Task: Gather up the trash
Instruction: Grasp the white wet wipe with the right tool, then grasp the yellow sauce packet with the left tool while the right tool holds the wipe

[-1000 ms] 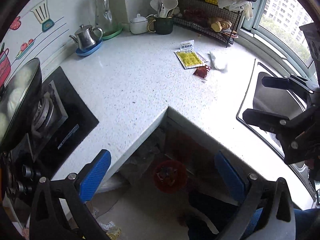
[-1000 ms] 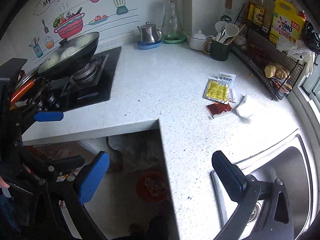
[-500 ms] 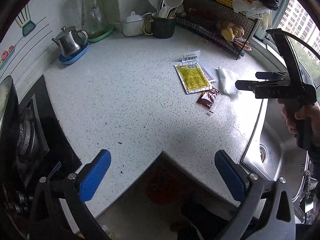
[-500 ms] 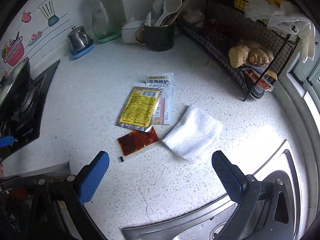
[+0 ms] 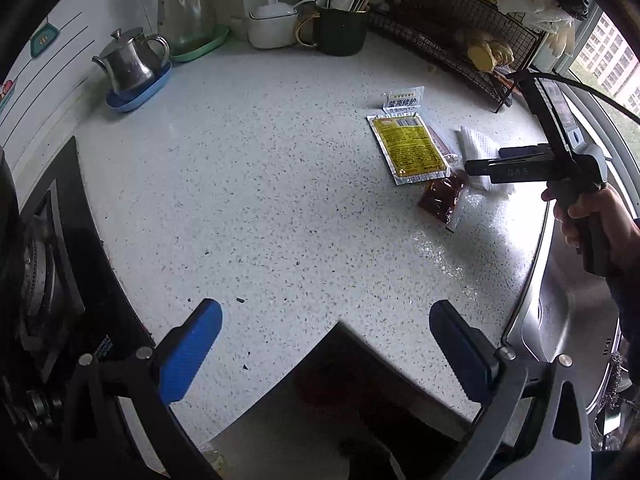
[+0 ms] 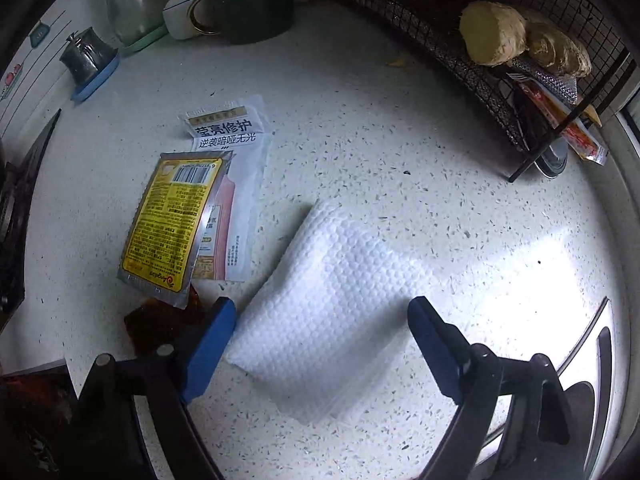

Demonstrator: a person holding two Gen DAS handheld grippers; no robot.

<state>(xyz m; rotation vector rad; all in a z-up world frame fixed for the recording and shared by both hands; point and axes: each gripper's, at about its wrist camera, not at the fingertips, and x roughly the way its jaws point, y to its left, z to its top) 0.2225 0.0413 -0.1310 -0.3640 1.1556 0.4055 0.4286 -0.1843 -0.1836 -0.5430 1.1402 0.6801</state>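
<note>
Trash lies in a cluster on the speckled white counter: a yellow sachet [image 5: 408, 148] [image 6: 168, 220] on top of a white printed packet [image 5: 402, 100] [image 6: 232, 152], a dark red sauce sachet [image 5: 442, 198] [image 6: 156, 320], and a folded white paper towel [image 5: 476, 144] [image 6: 332, 300]. My right gripper [image 6: 320, 320] [image 5: 494, 160] points down over the towel. Its jaws are closing with the towel between them, and the right pad still stands clear of it. My left gripper [image 5: 324, 320] hangs open over the counter's inner corner with nothing between its fingers.
A steel sink [image 5: 568, 320] lies right of the trash. A black wire rack [image 6: 480, 72] holding ginger stands behind it. A green mug [image 5: 340, 28], white pot [image 5: 272, 28], steel kettle [image 5: 128, 64] and glass jug line the back wall. The hob [image 5: 48, 260] is at left.
Both grippers moved in over the counter towards the trash. The right one dropped low over the paper towel and its jaws narrowed around it.
</note>
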